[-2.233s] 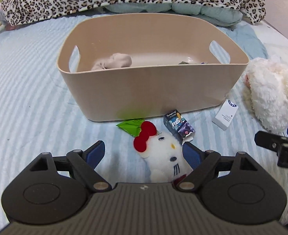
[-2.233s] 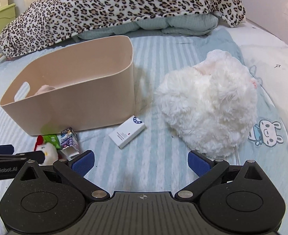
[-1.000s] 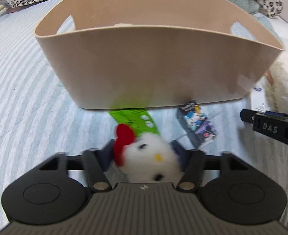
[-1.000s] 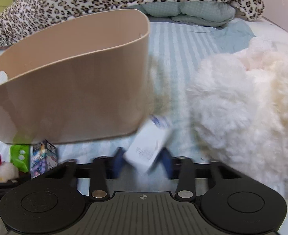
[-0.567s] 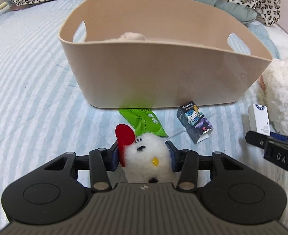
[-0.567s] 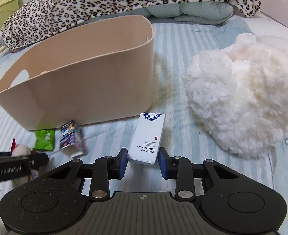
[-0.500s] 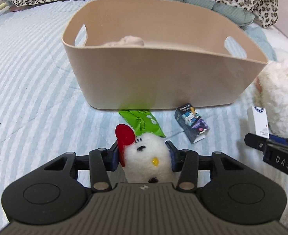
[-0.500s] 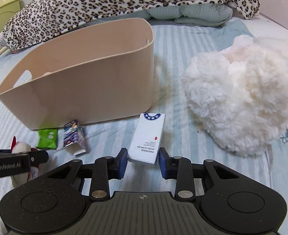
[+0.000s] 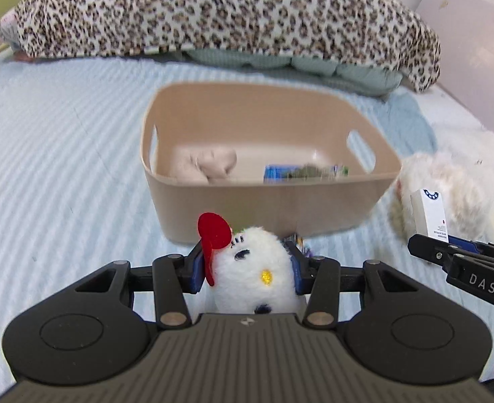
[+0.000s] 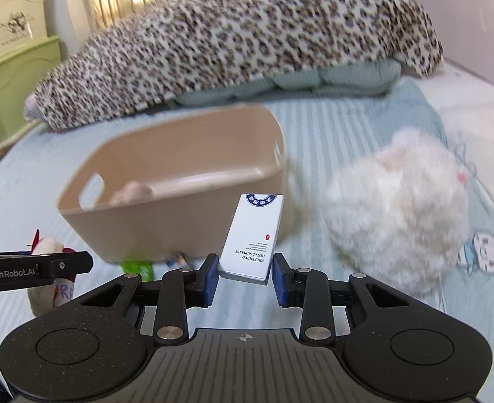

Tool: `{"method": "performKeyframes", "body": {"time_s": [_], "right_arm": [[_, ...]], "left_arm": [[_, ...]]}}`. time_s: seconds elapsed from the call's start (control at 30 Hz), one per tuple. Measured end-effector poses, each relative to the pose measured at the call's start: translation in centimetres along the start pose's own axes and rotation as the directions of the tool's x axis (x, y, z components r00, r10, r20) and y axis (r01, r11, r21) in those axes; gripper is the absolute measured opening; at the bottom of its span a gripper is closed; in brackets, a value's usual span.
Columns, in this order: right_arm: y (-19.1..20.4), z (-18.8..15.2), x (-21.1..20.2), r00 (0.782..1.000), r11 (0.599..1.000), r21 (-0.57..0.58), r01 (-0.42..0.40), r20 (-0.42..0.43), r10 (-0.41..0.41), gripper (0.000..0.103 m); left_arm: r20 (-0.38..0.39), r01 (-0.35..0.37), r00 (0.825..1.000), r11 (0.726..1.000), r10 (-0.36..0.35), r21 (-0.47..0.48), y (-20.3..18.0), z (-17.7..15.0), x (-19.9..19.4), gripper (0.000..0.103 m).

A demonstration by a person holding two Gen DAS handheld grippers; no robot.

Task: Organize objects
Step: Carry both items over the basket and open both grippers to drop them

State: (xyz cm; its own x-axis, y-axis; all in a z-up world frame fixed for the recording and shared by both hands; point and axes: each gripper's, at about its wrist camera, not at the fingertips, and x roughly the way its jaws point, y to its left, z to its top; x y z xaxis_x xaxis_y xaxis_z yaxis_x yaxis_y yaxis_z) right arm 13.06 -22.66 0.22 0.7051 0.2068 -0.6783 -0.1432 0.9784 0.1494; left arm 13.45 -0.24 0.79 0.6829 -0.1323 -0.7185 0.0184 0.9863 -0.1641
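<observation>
My left gripper [image 9: 245,270] is shut on a white plush kitty with a red bow [image 9: 250,268] and holds it in the air in front of the beige bin [image 9: 267,201]. My right gripper [image 10: 245,277] is shut on a white hotel-supplies box [image 10: 253,238], raised in front of the bin's [image 10: 153,225] right end. The box also shows at the right of the left wrist view [image 9: 430,215]. The plush shows at the left of the right wrist view [image 10: 47,248]. The bin holds a beige cloth lump [image 9: 210,164] and a blue-green packet [image 9: 300,171].
A big fluffy white plush [image 10: 398,221] lies right of the bin. A green packet [image 10: 136,267] and a small printed carton [image 10: 179,259] lie on the striped sheet before the bin. A leopard-print blanket [image 10: 247,47] covers the far end of the bed.
Both grippers have risen from the bed with their objects, so the bin now looks lower and farther and its inside shows.
</observation>
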Motion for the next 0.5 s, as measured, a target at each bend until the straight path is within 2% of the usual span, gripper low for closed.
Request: {"method": "performKeyframes", "body": {"time_s": [0.17, 0.33, 0.5], "right_arm": [[1.1, 2.5, -1.5, 0.996, 0.999, -0.013, -0.036, 0.085, 0.037, 0.031], [2.6, 5.2, -1.3, 0.991, 0.997, -0.071, -0.037, 0.127, 0.046, 0.031], [3.6, 7.6, 0.4, 0.99, 0.994, -0.11, -0.02, 0.139, 0.036, 0.032]], "left_arm": [[0.077, -0.013, 0.997, 1.0, 0.011, 0.019, 0.4, 2.4, -1.8, 0.048], [0.143, -0.06, 0.988, 0.998, 0.056, 0.027, 0.8, 5.1, -1.7, 0.049], [0.136, -0.097, 0.987, 0.994, 0.088, 0.058, 1.0, 7.5, 0.8, 0.049]]}}
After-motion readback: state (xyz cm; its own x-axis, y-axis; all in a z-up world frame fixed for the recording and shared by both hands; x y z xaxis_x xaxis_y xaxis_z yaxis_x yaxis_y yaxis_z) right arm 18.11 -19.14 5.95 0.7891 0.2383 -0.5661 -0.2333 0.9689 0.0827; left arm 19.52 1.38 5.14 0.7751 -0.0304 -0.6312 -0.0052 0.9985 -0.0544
